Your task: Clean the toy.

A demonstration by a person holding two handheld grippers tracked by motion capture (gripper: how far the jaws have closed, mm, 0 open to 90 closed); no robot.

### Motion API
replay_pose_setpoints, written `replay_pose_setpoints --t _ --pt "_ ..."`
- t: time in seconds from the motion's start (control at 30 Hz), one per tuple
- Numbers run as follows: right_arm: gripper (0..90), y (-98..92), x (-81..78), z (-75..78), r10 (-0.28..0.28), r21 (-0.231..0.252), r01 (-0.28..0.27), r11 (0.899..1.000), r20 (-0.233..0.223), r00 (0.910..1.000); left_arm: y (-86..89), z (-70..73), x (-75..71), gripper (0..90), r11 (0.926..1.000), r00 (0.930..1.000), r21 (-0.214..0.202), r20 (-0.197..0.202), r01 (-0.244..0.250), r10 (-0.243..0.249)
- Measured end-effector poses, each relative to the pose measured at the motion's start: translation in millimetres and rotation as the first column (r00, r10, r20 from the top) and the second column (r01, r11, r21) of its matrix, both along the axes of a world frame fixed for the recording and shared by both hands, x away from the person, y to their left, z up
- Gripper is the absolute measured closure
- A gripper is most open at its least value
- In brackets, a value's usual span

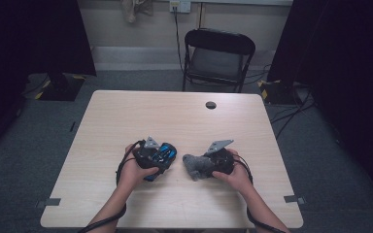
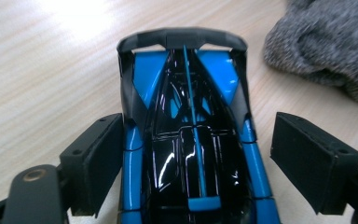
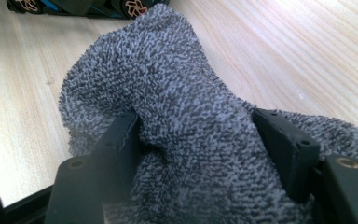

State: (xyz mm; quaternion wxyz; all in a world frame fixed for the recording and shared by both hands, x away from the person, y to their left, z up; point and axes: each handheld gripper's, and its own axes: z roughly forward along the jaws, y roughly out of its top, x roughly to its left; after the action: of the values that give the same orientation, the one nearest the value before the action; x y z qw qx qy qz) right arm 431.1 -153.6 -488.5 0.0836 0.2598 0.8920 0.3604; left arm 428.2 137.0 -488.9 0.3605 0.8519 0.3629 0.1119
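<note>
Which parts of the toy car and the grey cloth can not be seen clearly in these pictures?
- Toy car: in the left gripper view its near end is cut off by the bottom edge.
- Toy car wheels: cut off by the top edge in the right gripper view.
- Grey cloth: its near part is hidden behind the right tongs.

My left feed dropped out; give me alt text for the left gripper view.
A glossy blue and black toy car lies on the pale wooden table between the left gripper's open black jaws, with a gap at the right pad. A grey fuzzy cloth sits at upper right.
</note>
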Motion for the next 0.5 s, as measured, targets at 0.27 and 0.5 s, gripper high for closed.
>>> replay_pose_setpoints --t 0.27,0.5 --pt "35.2 0.6 -0.7 -0.4 -0.009 0.002 0.009 1.0 0.003 1.0 -2.4 -5.5 0.9 20.8 0.9989 0.9995 0.046 0.031 0.009 -0.011" --pt "35.7 1.6 -1.6 -0.4 -0.017 -0.004 0.017 1.0 0.008 0.9998 -1.9 -5.2 -3.2 25.7 0.9988 0.9992 0.046 0.038 -0.013 0.011"
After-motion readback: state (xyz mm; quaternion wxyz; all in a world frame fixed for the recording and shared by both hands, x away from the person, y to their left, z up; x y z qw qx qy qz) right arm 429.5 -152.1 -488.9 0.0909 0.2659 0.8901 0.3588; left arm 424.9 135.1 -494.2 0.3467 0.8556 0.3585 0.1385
